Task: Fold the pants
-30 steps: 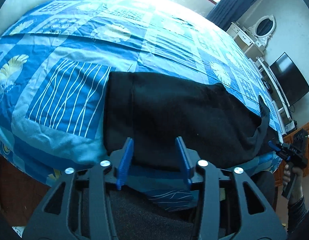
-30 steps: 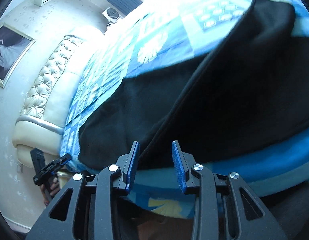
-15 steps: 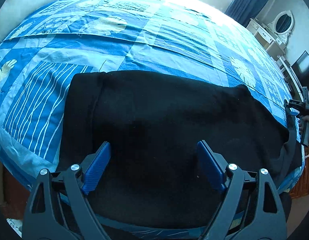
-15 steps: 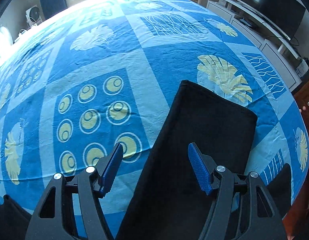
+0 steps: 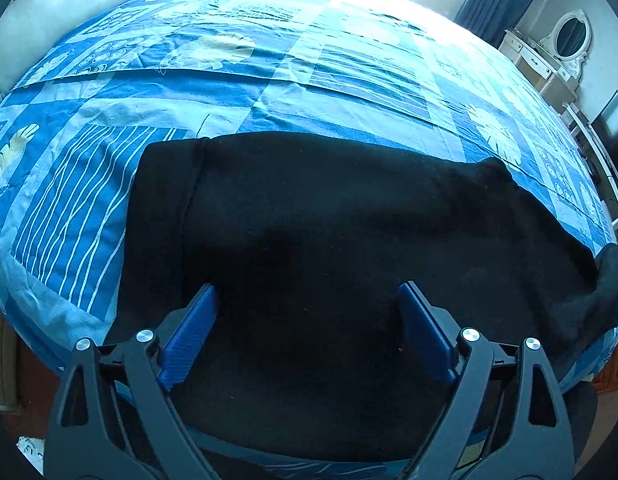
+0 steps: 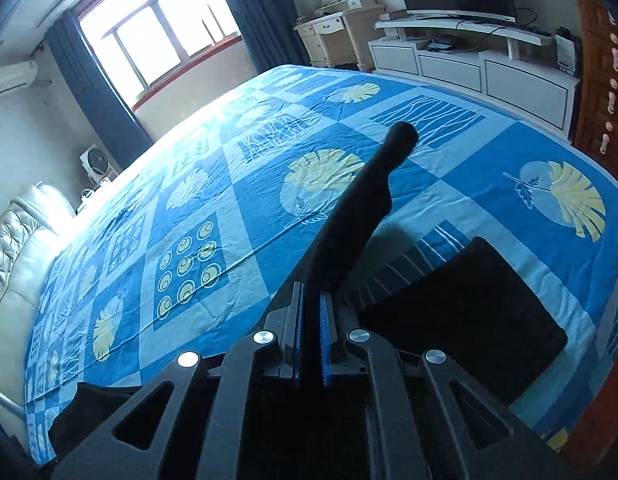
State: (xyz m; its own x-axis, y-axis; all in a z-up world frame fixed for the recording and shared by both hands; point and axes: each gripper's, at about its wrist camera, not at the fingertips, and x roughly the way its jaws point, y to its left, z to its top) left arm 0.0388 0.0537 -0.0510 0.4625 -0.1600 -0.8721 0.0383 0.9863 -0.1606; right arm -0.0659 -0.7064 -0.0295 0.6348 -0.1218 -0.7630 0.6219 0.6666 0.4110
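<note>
Black pants (image 5: 349, 240) lie flat along the near edge of the bed, waistband to the left. My left gripper (image 5: 309, 336) hovers over the waist half with its blue pads wide apart and nothing between them. In the right wrist view my right gripper (image 6: 310, 320) is shut on a lifted edge of the black pants (image 6: 349, 220), and a strip of cloth rises from the jaws toward the far side. More of the pants (image 6: 469, 304) lies flat to the right of that strip. Neither gripper shows in the other's view.
The bed carries a blue patterned sheet (image 5: 269, 80) with wide bare cloth beyond the pants. A padded headboard (image 6: 17, 248) stands at the left. A white TV cabinet (image 6: 469, 64), a dressing table (image 6: 337, 32) and a wooden wardrobe (image 6: 605, 92) line the far side.
My left gripper opened wide and came down over the pants' waist half. My right gripper swung along the bed's edge to the leg end, then shut on the cloth and lifted it.
</note>
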